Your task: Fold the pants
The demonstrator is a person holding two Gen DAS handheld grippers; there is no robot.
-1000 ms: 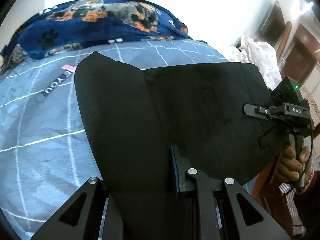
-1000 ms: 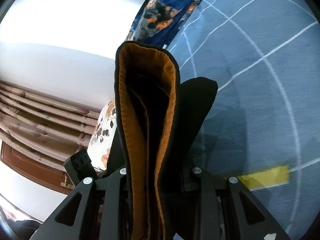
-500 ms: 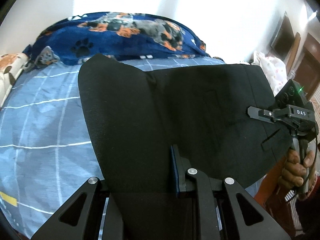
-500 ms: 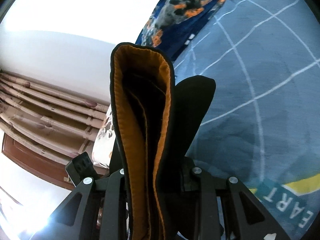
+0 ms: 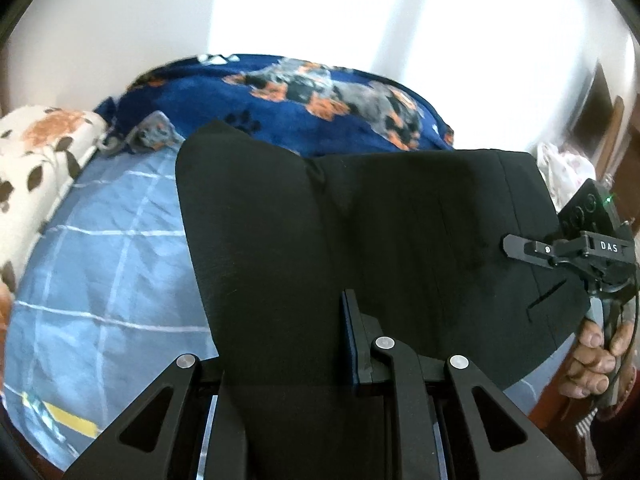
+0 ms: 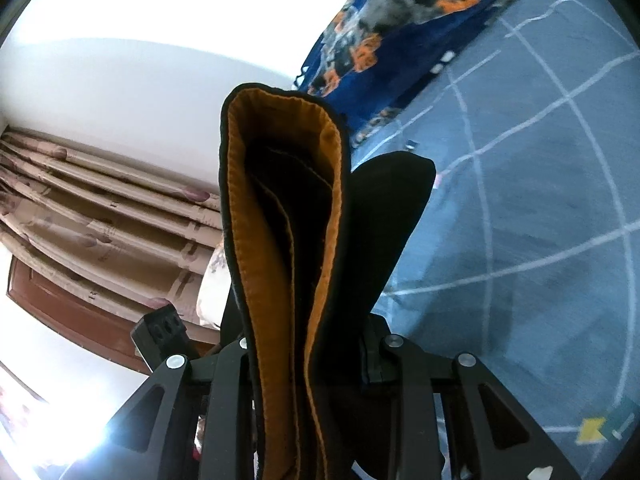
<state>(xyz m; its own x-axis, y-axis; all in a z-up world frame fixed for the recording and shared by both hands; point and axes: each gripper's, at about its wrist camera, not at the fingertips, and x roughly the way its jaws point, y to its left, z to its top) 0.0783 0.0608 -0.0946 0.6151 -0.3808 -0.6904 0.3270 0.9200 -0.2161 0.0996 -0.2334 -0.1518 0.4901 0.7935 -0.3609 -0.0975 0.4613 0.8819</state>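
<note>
The black pants [image 5: 360, 232] hang stretched between both grippers above the bed. My left gripper [image 5: 304, 344] is shut on the near edge of the cloth, which fills its jaws. The right gripper [image 5: 520, 248] shows at the right of the left wrist view, clamped on the far edge by the waistband. In the right wrist view my right gripper [image 6: 308, 352] is shut on the doubled waistband, whose orange lining [image 6: 256, 240] faces the camera, with the black pants [image 6: 388, 216] hanging beside it.
A blue checked bedsheet [image 5: 104, 264] covers the bed below; it also shows in the right wrist view [image 6: 540, 208]. A navy dog-print blanket [image 5: 304, 96] lies at the head. A floral pillow [image 5: 36, 152] lies at left. Curtains [image 6: 100, 208] hang by a wooden door.
Both grippers have risen and tilted up with the pants; more wall shows and the blanket sits lower in view. The grips are unchanged.
</note>
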